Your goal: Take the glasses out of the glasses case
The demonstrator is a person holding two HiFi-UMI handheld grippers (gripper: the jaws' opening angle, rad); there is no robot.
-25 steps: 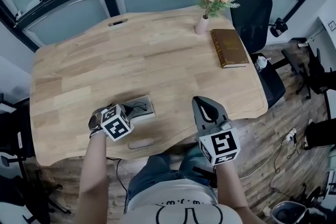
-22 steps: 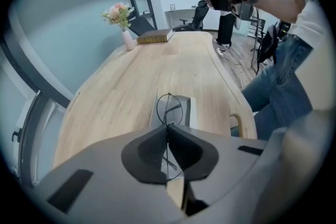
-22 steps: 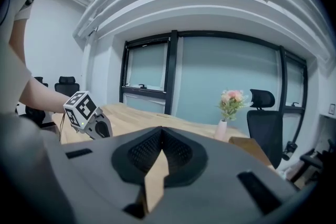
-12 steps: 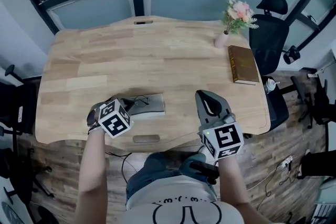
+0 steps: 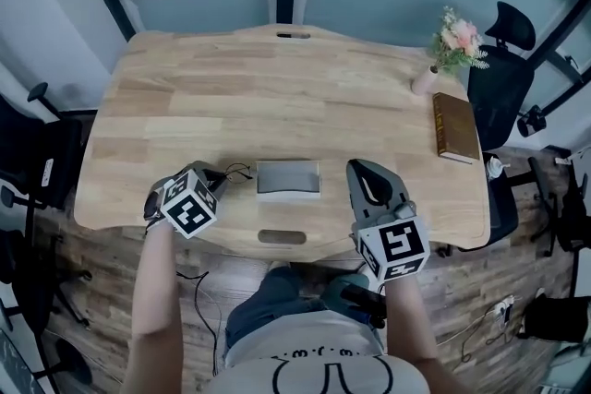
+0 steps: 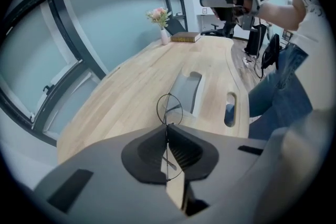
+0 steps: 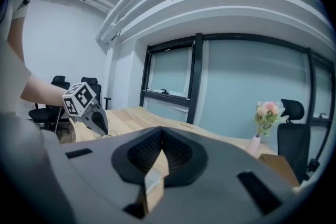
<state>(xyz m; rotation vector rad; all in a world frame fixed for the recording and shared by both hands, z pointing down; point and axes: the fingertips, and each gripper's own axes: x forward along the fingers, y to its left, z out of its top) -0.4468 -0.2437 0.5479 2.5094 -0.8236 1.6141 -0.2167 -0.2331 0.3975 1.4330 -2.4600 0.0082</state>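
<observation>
The left gripper [image 6: 167, 128] is clamped on the thin wire glasses [image 6: 169, 107], held just left of the case [image 5: 287, 178] and clear of it. The right gripper [image 7: 160, 136], right of the case, has its jaws together on nothing. Removal looks done. Next, lower the glasses gently onto the surface [image 5: 277, 97] beside the case and release.

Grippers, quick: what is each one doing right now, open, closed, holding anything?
Left gripper: closed on the wire-rimmed glasses.
Right gripper: closed, holding nothing.
</observation>
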